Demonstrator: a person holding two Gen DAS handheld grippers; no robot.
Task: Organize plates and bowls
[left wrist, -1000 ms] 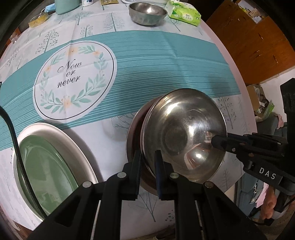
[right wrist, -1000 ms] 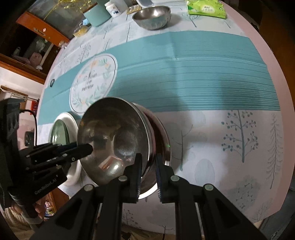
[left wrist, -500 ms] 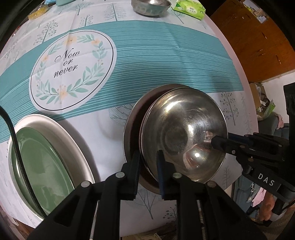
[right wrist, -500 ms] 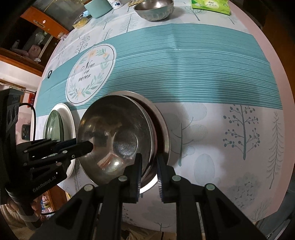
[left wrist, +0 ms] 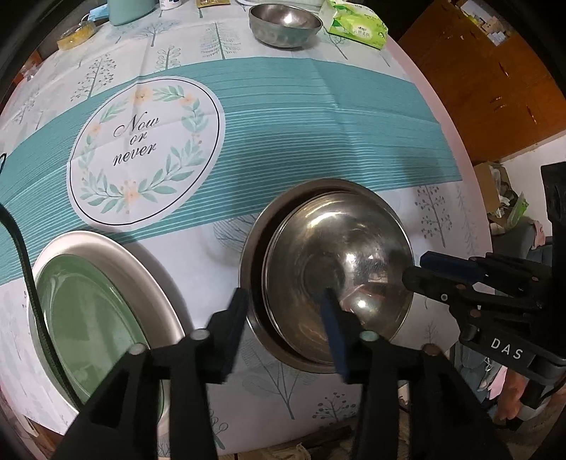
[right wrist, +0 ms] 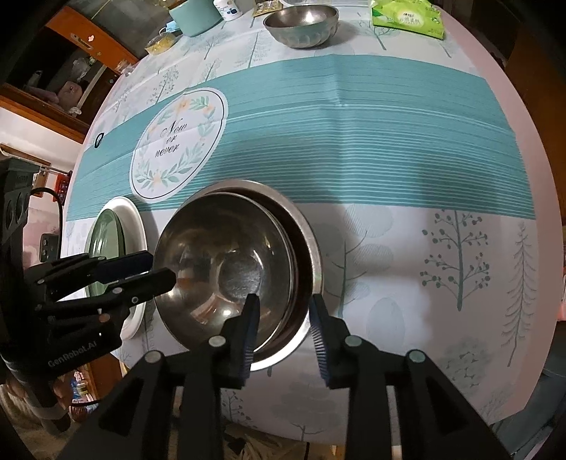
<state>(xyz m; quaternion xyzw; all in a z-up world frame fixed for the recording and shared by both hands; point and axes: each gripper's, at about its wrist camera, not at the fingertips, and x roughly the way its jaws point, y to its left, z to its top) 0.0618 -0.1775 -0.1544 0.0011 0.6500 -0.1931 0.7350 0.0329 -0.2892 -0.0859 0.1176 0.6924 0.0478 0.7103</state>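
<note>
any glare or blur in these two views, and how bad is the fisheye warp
Left wrist view: bright glare spots sit inside the top steel bowl, the left gripper fingers are motion-blurred as its jaws open around the bowls' rim, and the tablecloth bulges like a dome. Right wrist view: the same bowl shows softer smeared reflections, the right gripper looks sharper, and the corners vignette black.

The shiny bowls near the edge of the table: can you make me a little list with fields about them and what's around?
nested bowls: steel bowl sits inside a wider steel bowl
left hand-held gripper: jaws opening, astride the bowls' near rim, pads not pressing
right hand-held gripper: jaws opening, astride the rim on the other side
beside them: green plate in a white dish
far side: another steel bowl
cloth: teal striped tablecloth
</note>
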